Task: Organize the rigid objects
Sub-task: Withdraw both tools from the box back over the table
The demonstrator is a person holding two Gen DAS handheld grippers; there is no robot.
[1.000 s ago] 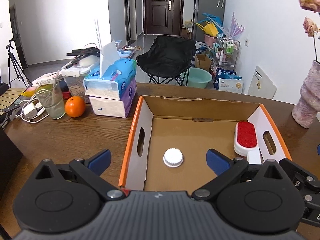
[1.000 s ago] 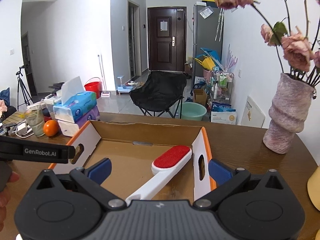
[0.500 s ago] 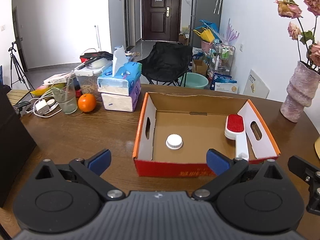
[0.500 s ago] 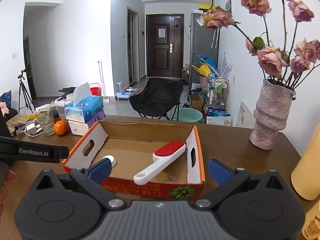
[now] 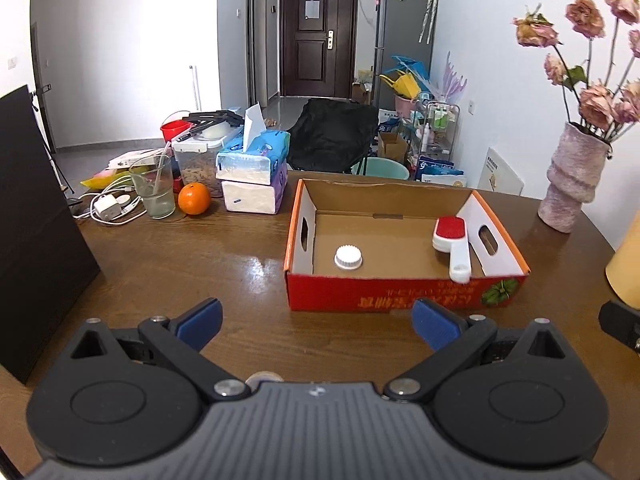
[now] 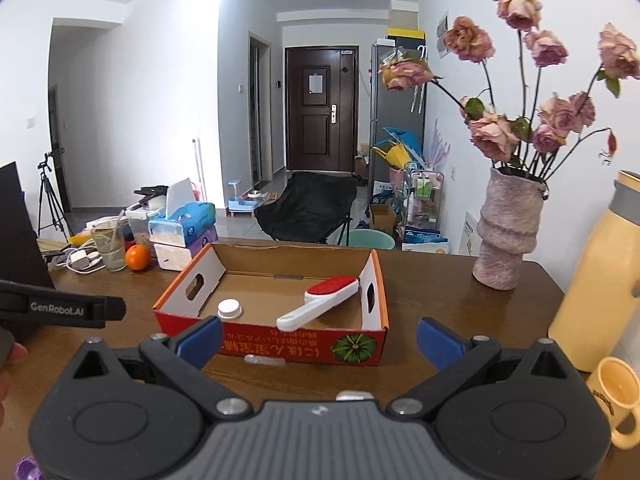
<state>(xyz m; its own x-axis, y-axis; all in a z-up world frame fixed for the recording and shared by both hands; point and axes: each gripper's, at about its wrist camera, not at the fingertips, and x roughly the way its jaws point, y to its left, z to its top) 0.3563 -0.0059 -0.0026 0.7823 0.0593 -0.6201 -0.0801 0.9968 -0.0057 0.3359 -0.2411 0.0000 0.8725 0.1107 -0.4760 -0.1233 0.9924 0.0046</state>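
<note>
Both grippers parked near the front edge of the table point(image 5: 180, 248), nothing in either one. Left gripper point(image 5: 316, 320) spread wide, blue pads point(image 5: 200, 318) well apart with only bare wood between them. Same story for the right gripper point(image 6: 320, 338): jaws wide open, holding nothing.

Cardboard box point(image 5: 400, 300) straight ahead, farther in than both sets of fingers, red printed front wall facing them. Inside already: a white cap point(image 5: 348, 257) lying flat on the left part of the floor, and a lint brush point(image 5: 452, 240) on the right, red head at the far end, white handle pointing near, tip poking up over the front wall. So long axis roughly far-to-near, slanted a bit in the right view point(image 6: 320, 304).

Looks mostly done as far as the box goes. Possible leftover: a small clear tube-like thing point(image 6: 264, 360) lying on the table just in front of the box wall, long axis left-right, sitting right between the right gripper's pads in that view. Too small to say what it is. Right side clearly nearer to it; probably a short reach forward and down, fingers turned to close across the short side.
</note>
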